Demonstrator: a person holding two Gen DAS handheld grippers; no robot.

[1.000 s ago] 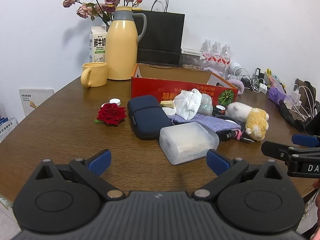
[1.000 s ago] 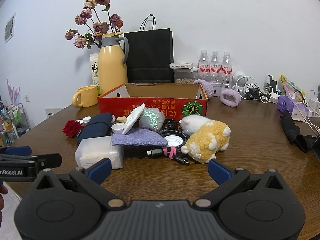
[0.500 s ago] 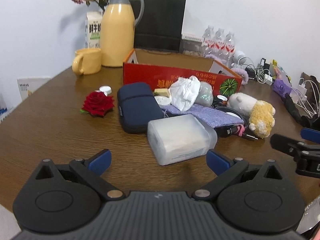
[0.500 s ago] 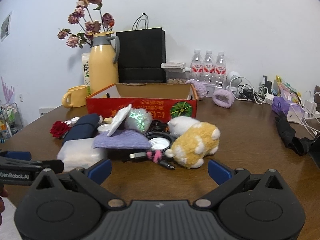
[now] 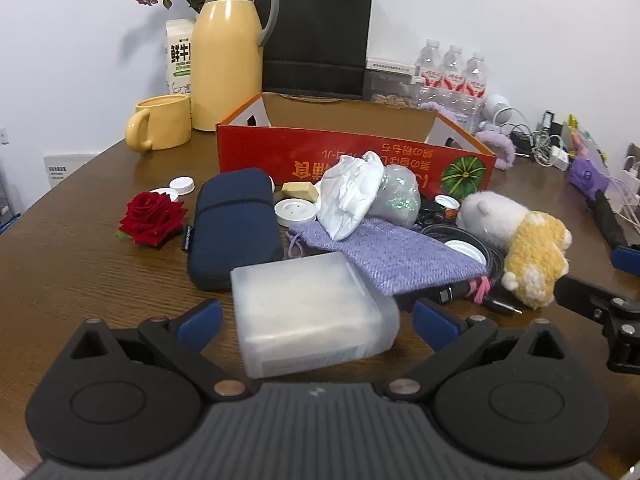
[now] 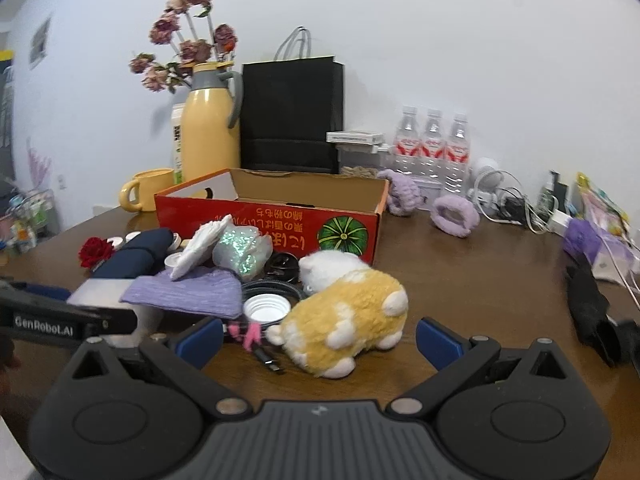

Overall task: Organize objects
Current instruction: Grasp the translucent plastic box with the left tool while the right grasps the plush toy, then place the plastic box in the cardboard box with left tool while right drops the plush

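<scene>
Two handheld grippers face a cluttered brown wooden table (image 5: 72, 264). The left gripper (image 5: 316, 322) has its blue-tipped fingers spread wide on either side of a frosted translucent plastic box (image 5: 310, 308), without touching it; the box lies at the near edge of the pile, just in front of a dark navy zipped fabric case (image 5: 232, 226) and a lilac woven drawstring pouch (image 5: 384, 254). The right gripper (image 6: 318, 338) is likewise wide apart, its fingers flanking a yellow-and-white plush toy animal (image 6: 346, 322) that lies on its side beside a white screw cap (image 6: 266, 307). Behind the pile stands an open red cardboard box (image 5: 352, 160) printed with a green pumpkin. A red rose head (image 5: 151, 218) lies to the left of the navy case, apart from it.
</scene>
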